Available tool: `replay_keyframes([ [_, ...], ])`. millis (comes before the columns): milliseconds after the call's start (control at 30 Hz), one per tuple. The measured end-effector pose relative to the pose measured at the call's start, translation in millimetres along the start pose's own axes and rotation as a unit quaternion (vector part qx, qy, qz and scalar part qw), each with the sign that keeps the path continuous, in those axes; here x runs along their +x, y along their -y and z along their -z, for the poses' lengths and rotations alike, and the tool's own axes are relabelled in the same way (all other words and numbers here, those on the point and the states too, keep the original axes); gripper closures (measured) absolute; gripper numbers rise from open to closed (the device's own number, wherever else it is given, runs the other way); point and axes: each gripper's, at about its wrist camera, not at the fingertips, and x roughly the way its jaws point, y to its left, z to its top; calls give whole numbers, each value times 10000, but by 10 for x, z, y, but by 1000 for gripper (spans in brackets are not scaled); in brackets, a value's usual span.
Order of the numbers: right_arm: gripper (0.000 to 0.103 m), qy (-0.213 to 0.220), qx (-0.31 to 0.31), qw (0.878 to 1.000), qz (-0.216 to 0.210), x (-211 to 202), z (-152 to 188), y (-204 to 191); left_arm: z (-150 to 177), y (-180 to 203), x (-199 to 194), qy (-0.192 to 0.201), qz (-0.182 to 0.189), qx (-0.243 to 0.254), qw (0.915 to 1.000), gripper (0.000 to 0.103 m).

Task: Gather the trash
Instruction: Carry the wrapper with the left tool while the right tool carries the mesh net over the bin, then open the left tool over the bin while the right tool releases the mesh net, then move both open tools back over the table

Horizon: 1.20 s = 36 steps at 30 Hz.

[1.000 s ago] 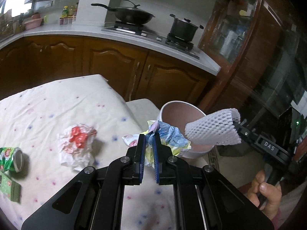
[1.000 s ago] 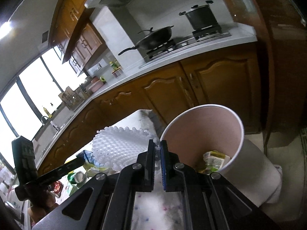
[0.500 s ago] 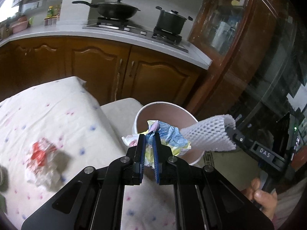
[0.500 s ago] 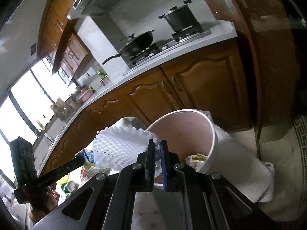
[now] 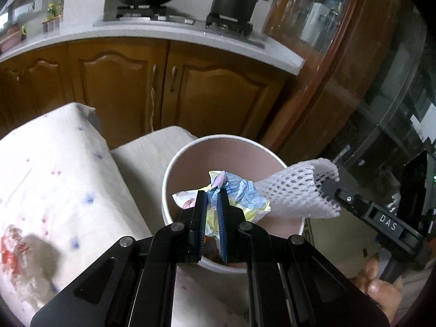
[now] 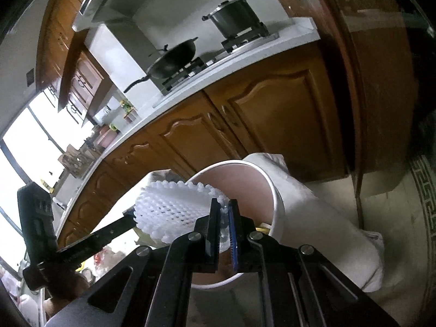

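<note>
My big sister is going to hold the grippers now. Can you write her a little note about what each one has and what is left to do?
Left gripper: shut on a crumpled wrapper, held over the open bin.
Right gripper: shut on a white foam net, also at the mouth of the bin.
Done: both pieces are picked up and brought to the bin; some trash seems to lie inside it already.
Left: open both grippers so the wrapper and net drop in. Then go back for the red and white crumpled paper on the spotted tablecloth.
</note>
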Motion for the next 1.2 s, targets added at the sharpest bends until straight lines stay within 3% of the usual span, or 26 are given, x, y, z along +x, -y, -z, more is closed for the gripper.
replay_keyframes([
  [300, 92, -180, -10, 9998, 68, 205, -9, 37, 22, -57, 182, -222, 95, -49, 9997, 92],
  [367, 85, -231, 34, 9997, 41, 238, -16, 52, 21, -63, 178, -226, 95, -50, 9997, 86],
  [433, 62, -239, 65, 9997, 30, 249, -16, 61, 19, -67, 171, -229, 128, -65, 9996, 81],
  [500, 57, -221, 91, 9997, -28, 243, -14, 66, 13, -68, 171, -215, 114, -77, 9997, 74],
  [967, 55, -32, 58, 9999, -146, 45, 10, -64, 157, -172, -124, -68, 134, -334, 9993, 72],
  [1200, 40, 41, -11, 9995, -308, -88, 92, -222, 366, -334, -460, 106, 32, -547, 9984, 63],
])
